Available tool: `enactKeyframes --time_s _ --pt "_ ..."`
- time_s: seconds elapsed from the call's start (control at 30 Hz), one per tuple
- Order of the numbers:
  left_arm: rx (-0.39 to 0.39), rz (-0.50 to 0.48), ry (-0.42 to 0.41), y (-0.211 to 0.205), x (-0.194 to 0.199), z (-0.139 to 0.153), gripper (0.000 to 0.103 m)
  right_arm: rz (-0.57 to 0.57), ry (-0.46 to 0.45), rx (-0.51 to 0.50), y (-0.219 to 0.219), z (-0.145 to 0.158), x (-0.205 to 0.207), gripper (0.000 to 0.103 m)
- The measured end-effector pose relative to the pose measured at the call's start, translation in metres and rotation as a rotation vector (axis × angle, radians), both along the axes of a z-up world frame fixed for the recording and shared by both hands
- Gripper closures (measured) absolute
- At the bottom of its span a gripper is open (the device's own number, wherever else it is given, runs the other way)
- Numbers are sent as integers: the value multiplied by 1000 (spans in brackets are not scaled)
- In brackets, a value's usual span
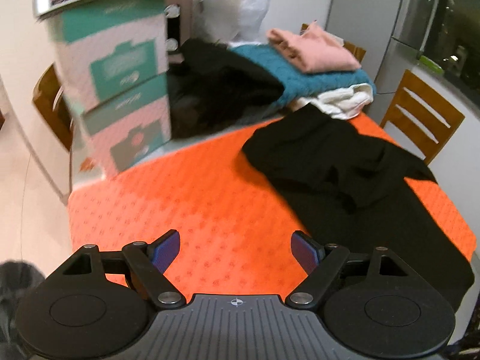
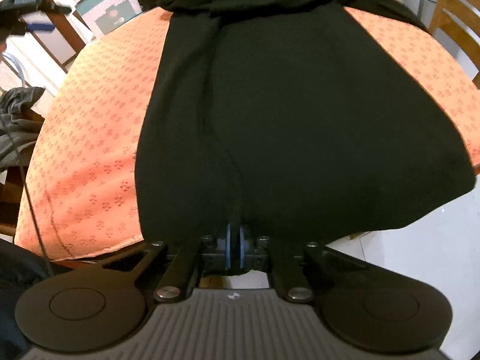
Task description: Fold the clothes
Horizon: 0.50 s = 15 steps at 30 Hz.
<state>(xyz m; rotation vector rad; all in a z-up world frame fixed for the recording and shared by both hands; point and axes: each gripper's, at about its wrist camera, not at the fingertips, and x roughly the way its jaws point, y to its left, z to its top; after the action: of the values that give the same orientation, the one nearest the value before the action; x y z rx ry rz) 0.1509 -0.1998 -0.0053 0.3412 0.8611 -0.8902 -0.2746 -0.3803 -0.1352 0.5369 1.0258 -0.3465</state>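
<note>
Left wrist view: set above the near-left part of the orange tablecloth, facing down and across toward stacked boxes and a clothes pile at the far side, fairly high. Right wrist view: set low at the near table edge, facing steeply down, very close over the black garment. Shared between both: tablecloth, garment, boxes, wooden chair.
</note>
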Motion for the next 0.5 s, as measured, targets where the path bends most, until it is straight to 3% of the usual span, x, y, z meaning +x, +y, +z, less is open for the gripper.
enactKeyframes --time_s 0.13,0.23,0.33,0.43,0.5 --pt "-4 15 7 20 2 -6 20 -40 10 -83 -1 29 -10 97" --pt "-6 19 12 29 4 -10 20 -43 59 -78 -8 19 -10 95" --pt "1 13 15 32 7 -15 20 3 142 -102 -7 7 3 85" --pt "8 -4 22 28 11 -16 20 34 125 -153 -7 24 12 74" --pt "20 -21 17 21 16 -17 20 44 101 -175 -16 41 22 73"
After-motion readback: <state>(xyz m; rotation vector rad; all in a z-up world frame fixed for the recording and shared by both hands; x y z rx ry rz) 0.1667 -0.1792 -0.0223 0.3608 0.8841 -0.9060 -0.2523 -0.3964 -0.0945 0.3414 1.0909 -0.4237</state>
